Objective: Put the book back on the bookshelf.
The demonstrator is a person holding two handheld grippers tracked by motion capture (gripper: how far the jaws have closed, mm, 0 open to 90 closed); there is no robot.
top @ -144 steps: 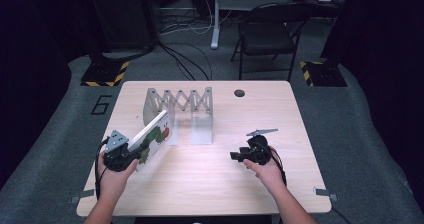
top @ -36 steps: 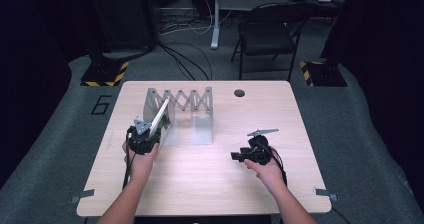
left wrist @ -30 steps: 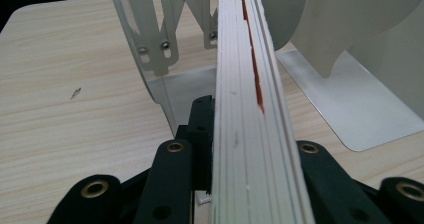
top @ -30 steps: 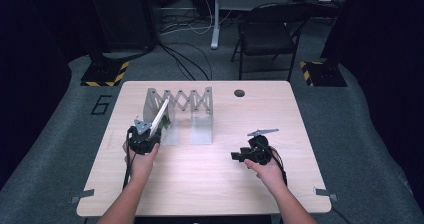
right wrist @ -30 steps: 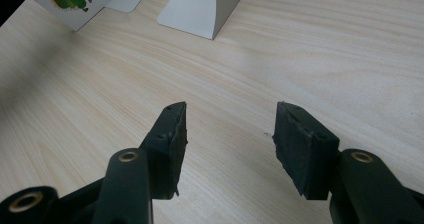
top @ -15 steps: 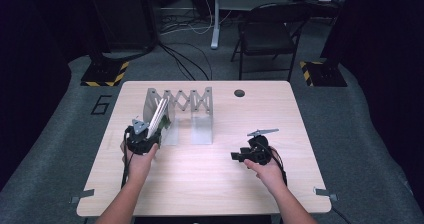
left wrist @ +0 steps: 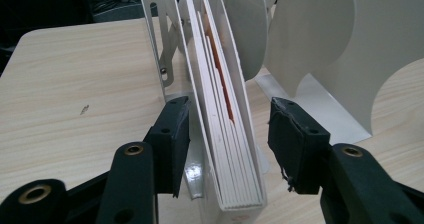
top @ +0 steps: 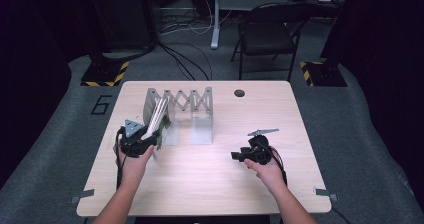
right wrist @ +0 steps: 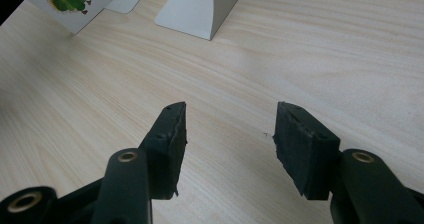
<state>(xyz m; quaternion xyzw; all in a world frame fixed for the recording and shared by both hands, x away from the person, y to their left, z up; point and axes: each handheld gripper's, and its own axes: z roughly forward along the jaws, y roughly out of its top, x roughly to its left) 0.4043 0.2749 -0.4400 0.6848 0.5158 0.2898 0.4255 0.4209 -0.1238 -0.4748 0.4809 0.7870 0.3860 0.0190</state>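
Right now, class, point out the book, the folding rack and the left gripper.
book [left wrist: 227, 149], left gripper view, on its page edges between the jaws.
folding rack [top: 189, 95], high view, on its scissor lattice.
left gripper [left wrist: 227, 134], left gripper view, midway between its fingertips.

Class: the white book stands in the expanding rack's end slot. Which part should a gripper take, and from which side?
Probably the book by its near edge, from the open front of the rack: dividers cover both faces, so the left gripper has its fingers open either side.
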